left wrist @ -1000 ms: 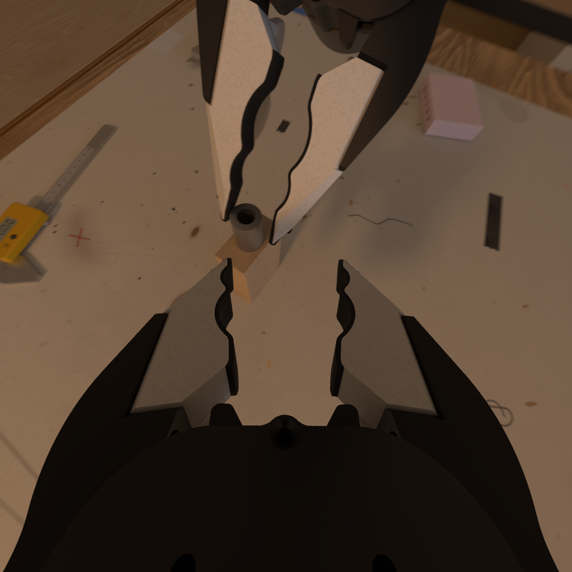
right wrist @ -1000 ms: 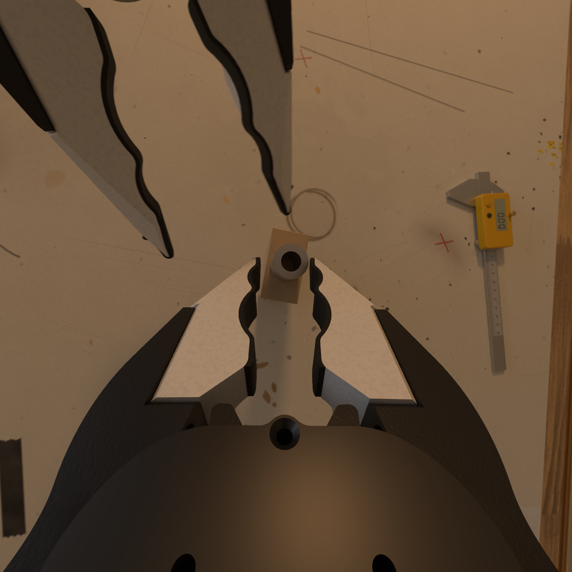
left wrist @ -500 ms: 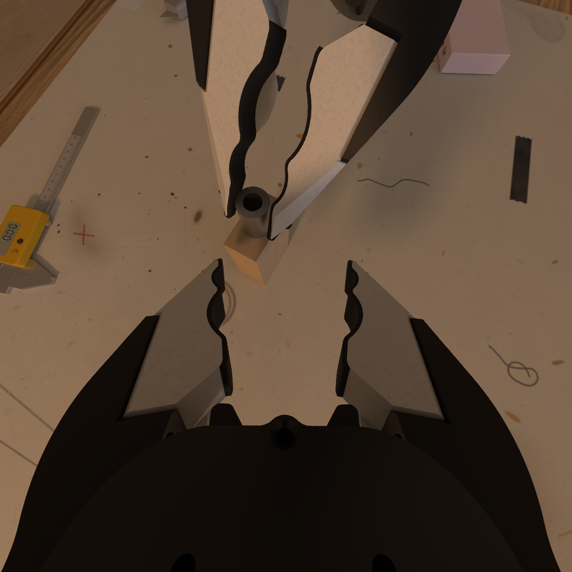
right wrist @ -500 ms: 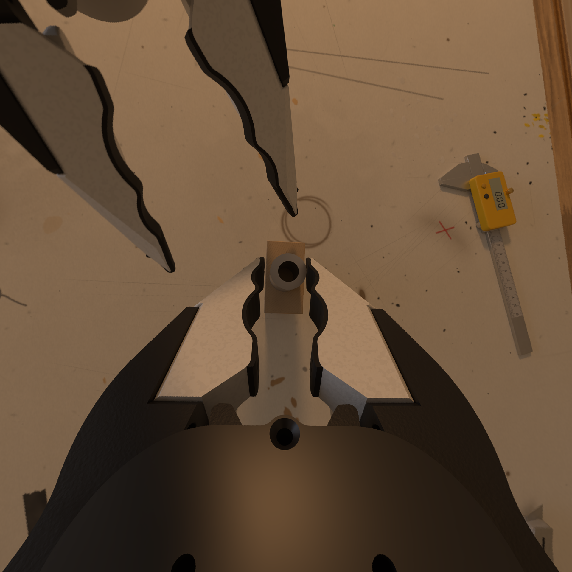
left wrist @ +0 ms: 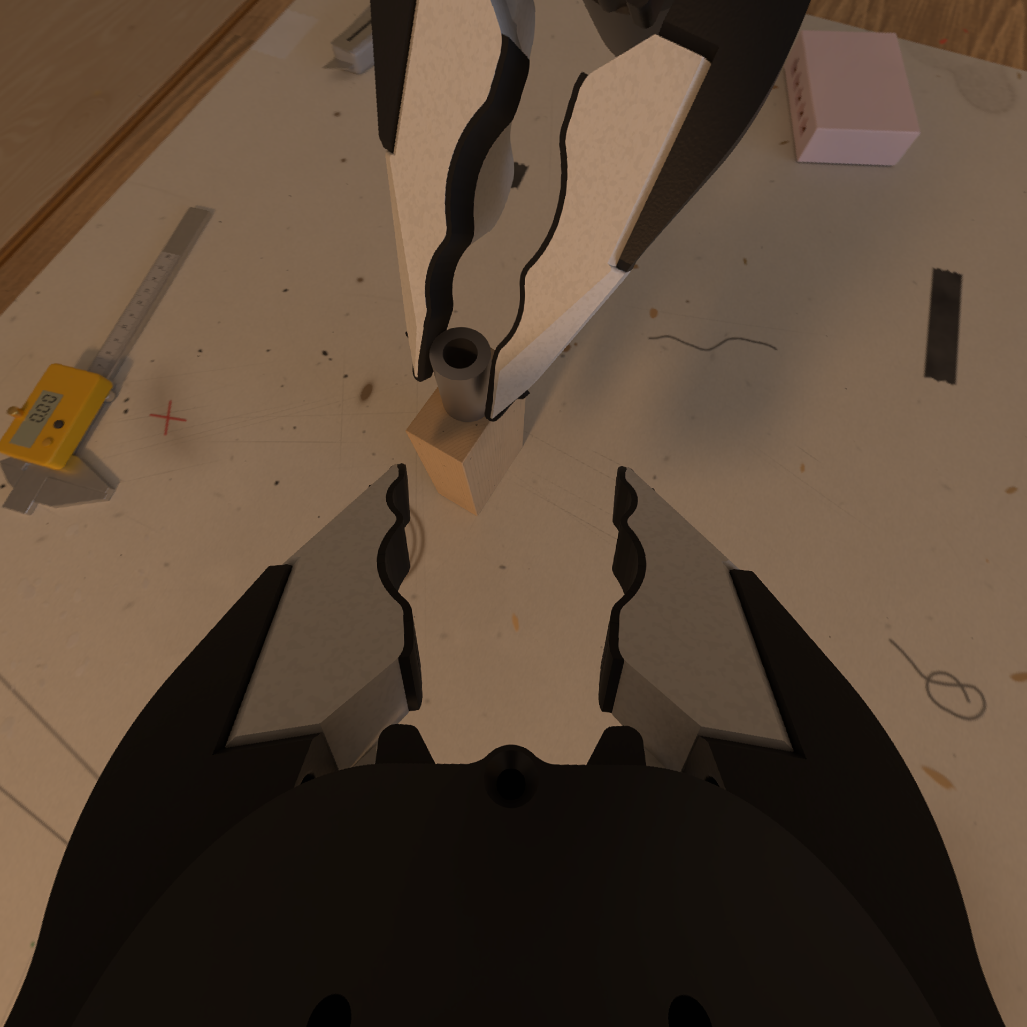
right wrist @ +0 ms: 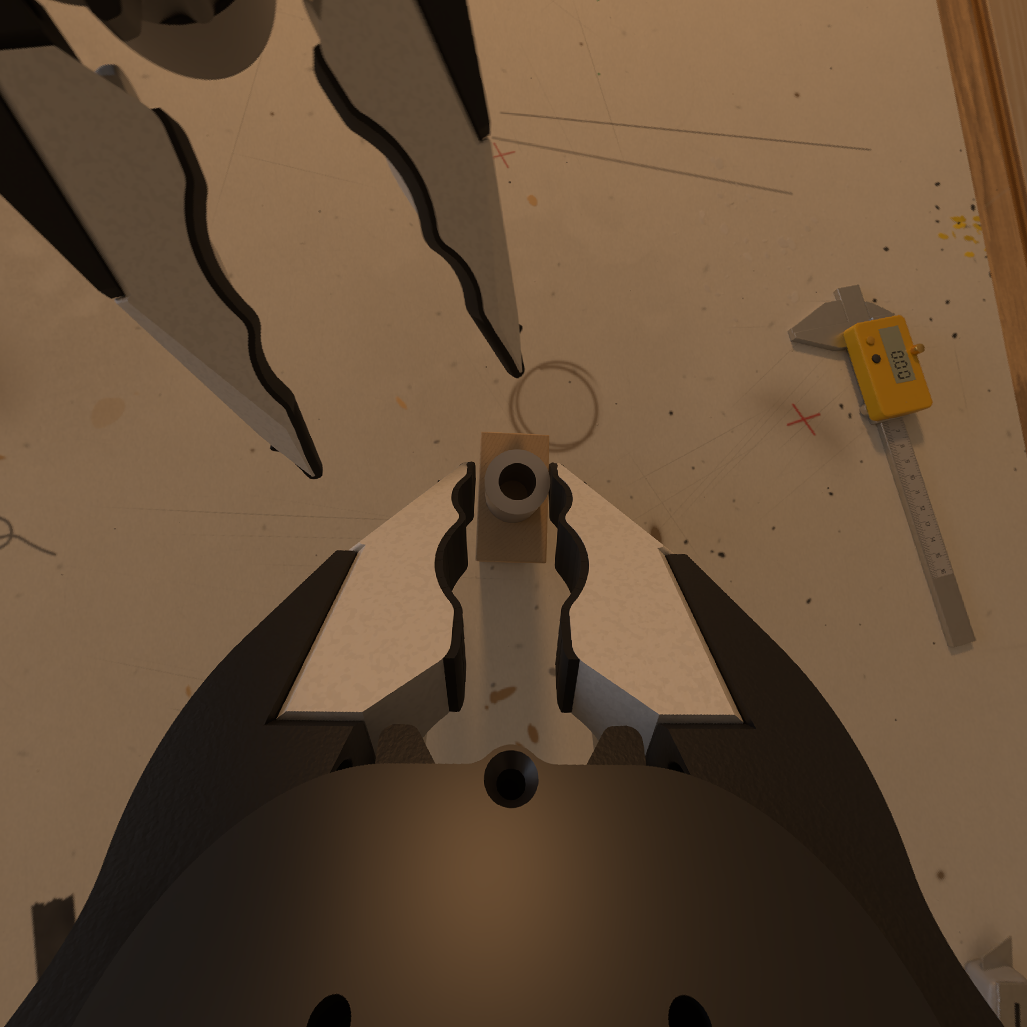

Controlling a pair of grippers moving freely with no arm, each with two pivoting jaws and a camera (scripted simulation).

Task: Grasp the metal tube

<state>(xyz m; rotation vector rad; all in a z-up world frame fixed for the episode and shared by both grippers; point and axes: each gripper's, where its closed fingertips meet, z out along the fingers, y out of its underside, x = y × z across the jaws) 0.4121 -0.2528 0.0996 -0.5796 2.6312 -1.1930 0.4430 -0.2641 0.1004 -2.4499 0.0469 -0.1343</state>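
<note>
A short grey metal tube [left wrist: 458, 378] stands upright on a small wooden block [left wrist: 472, 467] on the workbench. It also shows in the right wrist view [right wrist: 514, 489] on the block [right wrist: 511, 547]. My right gripper [right wrist: 512, 472] has a fingertip against each side of the tube and is shut on it. It reaches in from the top of the left wrist view [left wrist: 455, 395]. My left gripper [left wrist: 511, 472] is open and empty, just short of the block. In the right wrist view, the left gripper [right wrist: 414, 422] hangs above and beyond the tube.
A yellow digital caliper [left wrist: 50, 417] lies to the left; the right wrist view has it [right wrist: 889, 367] on the right. A pink box [left wrist: 850, 100] and a black tape strip [left wrist: 942, 328] lie to the right. A wooden border [left wrist: 83, 139] runs along the bench edge.
The right gripper's fingers have narrowed from a loose gap to meet the tube's sides and turned square with the block. The left gripper has stayed open, shifting only slightly.
</note>
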